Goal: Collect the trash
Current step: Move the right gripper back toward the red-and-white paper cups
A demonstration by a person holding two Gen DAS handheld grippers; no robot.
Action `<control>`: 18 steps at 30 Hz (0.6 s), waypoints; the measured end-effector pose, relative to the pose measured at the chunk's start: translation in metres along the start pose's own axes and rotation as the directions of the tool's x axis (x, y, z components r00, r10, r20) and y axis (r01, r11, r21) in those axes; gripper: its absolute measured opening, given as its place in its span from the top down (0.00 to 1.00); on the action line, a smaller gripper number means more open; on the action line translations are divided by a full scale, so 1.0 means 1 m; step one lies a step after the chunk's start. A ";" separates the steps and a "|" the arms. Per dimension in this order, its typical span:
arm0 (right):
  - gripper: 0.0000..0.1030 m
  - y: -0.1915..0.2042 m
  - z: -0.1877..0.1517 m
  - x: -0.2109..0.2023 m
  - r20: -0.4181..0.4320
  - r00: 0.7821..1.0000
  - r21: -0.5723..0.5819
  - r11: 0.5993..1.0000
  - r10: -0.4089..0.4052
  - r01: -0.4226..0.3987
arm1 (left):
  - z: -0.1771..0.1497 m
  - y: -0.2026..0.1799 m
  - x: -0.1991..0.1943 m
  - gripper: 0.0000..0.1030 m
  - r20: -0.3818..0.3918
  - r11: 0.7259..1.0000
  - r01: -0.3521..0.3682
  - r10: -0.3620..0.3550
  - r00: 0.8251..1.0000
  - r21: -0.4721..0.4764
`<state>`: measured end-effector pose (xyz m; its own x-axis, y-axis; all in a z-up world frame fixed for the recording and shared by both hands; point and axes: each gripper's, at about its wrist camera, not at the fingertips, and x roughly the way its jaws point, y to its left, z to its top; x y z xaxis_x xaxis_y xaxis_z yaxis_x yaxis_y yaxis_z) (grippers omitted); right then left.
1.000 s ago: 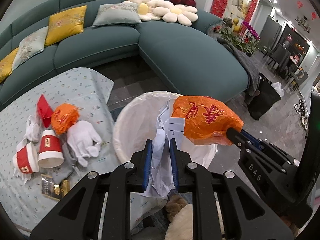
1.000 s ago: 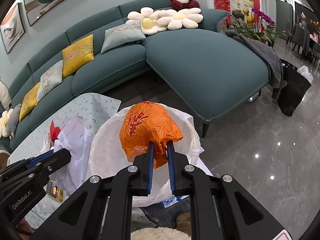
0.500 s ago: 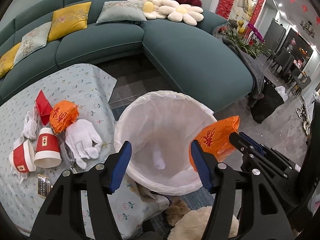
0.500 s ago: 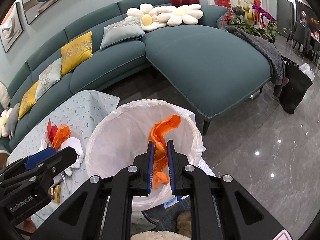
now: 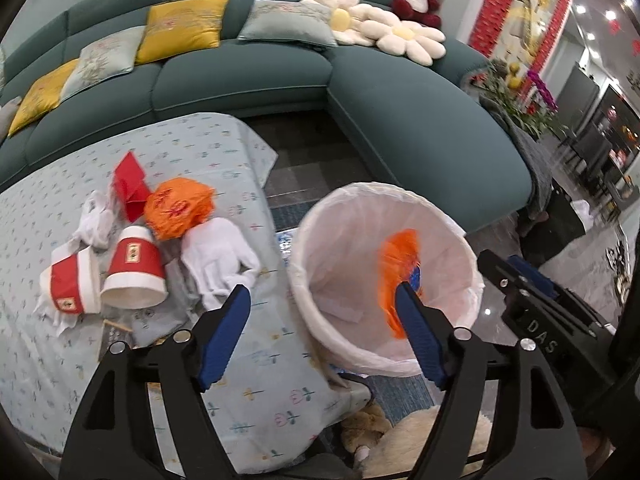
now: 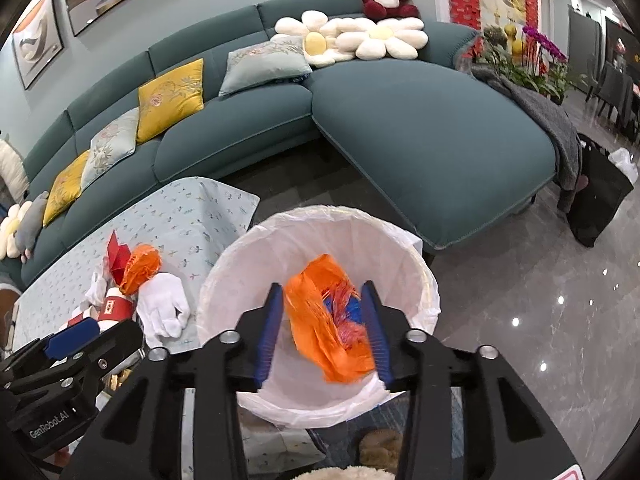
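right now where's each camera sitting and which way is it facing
Left wrist: on the left gripper, angled down at the table and lined bin; its jaws, just opened, hold nothing; the right gripper shows at right.
Right wrist: on the right gripper, looking down into the bin; jaws just opened around the orange bag.
Both share bin, orange bag, white glove, sofa.

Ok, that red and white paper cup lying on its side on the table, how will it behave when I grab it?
The paper cup looks thin-walled and empty, so it is probably light and may crush under a hard squeeze. Lying on its side, tapered, it could roll in a curve if nudged. The white glove lies close beside it and might snag.
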<state>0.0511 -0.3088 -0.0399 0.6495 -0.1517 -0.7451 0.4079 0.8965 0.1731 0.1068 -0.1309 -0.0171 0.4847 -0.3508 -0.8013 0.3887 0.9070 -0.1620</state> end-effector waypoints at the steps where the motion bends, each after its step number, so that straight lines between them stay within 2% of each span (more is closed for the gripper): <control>1: 0.58 0.002 0.001 -0.001 0.001 1.000 -0.003 1.000 0.000 0.000 | -0.001 0.003 -0.001 0.29 0.001 1.000 -0.005 0.005 1.000 -0.006; 18: 0.51 0.051 0.000 -0.021 0.018 0.999 -0.079 0.996 0.039 -0.037 | -0.016 0.071 -0.033 0.26 0.028 0.987 -0.086 0.091 0.995 -0.138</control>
<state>0.0582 -0.2598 -0.0155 0.6760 -0.1244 -0.7263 0.3319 0.9314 0.1494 0.1061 -0.0514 -0.0118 0.5398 -0.2734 -0.7962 0.2336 0.9573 -0.1703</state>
